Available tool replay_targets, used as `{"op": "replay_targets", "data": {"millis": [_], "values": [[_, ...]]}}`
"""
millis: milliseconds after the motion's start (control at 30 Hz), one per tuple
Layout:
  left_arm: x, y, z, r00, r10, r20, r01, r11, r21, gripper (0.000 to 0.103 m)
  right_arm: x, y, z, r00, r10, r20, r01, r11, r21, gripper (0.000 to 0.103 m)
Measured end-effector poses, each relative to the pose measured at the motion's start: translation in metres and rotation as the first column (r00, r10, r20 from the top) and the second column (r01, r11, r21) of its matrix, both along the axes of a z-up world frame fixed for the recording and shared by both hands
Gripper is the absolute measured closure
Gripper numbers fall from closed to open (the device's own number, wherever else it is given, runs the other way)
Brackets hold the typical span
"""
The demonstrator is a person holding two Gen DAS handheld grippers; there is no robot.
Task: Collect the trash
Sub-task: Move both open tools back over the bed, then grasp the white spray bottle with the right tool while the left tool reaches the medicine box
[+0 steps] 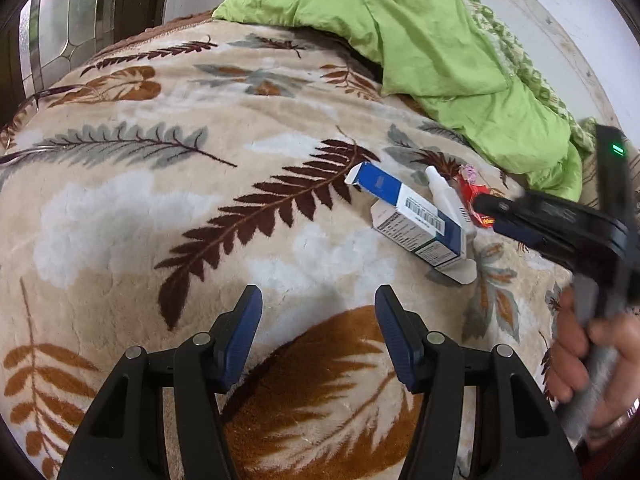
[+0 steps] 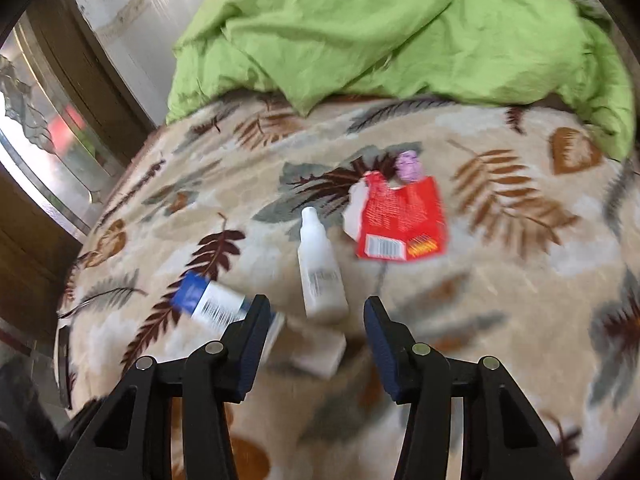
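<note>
Trash lies on a leaf-patterned blanket (image 1: 160,208). A blue-and-white carton (image 1: 412,220) lies on its side, also in the right wrist view (image 2: 212,302). Beside it lies a white bottle (image 1: 446,196), its base between my right fingers (image 2: 322,276). A red wrapper (image 2: 400,220) and a small purple piece (image 2: 408,166) lie beyond. My left gripper (image 1: 318,316) is open and empty, short of the carton. My right gripper (image 2: 316,320) is open over the bottle's base; in the left wrist view (image 1: 488,210) its tip sits by the red wrapper (image 1: 472,192).
A crumpled green quilt (image 1: 432,48) is heaped at the far side of the bed, also in the right wrist view (image 2: 380,28). A glass-panelled door (image 1: 60,28) and a white wall stand behind. The blanket edge drops off at left (image 2: 64,344).
</note>
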State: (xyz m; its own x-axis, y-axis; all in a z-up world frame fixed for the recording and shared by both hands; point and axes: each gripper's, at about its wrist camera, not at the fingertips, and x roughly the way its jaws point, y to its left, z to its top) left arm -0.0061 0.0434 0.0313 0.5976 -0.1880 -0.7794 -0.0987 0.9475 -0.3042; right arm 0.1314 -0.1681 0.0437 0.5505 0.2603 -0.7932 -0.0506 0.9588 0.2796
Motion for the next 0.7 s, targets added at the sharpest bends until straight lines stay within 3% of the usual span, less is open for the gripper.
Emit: {"op": "replay_targets", "data": {"millis": [167, 233, 300, 433, 600, 700], "values": [[0.001, -0.001, 0.000, 1.000, -0.004, 0.005, 0.004, 1.000, 0.008, 0.045, 0.037, 0.005, -0.022, 0.999, 0.004, -0.050, -0.004, 1.000, -0.013, 0.052], [0.001, -0.002, 0.000, 1.000, -0.007, 0.006, 0.007, 1.000, 0.010, 0.045, 0.044, 0.007, -0.029, 0.998, 0.012, -0.063, -0.013, 1.000, -0.021, 0.059], [0.000, 0.000, 0.002, 1.000, 0.000, 0.010, -0.001, 1.000, 0.010, 0.045, 0.044, 0.011, -0.033, 0.997, 0.028, -0.072, -0.030, 0.999, -0.028, 0.071], [-0.002, 0.010, 0.005, 0.999, 0.032, 0.027, -0.031, 0.999, -0.028, 0.045, 0.027, 0.016, -0.033, 0.997, 0.041, -0.071, -0.044, 0.999, -0.032, 0.071], [-0.004, 0.016, 0.008, 0.998, 0.055, 0.039, -0.053, 0.997, -0.052, 0.045, -0.017, 0.026, -0.035, 0.995, 0.054, -0.086, -0.049, 0.997, 0.055, 0.071], [-0.006, 0.018, 0.011, 0.997, 0.056, 0.059, -0.052, 0.997, -0.064, 0.045, -0.048, 0.033, -0.041, 0.990, 0.071, -0.120, -0.047, 0.980, 0.192, 0.071]]}}
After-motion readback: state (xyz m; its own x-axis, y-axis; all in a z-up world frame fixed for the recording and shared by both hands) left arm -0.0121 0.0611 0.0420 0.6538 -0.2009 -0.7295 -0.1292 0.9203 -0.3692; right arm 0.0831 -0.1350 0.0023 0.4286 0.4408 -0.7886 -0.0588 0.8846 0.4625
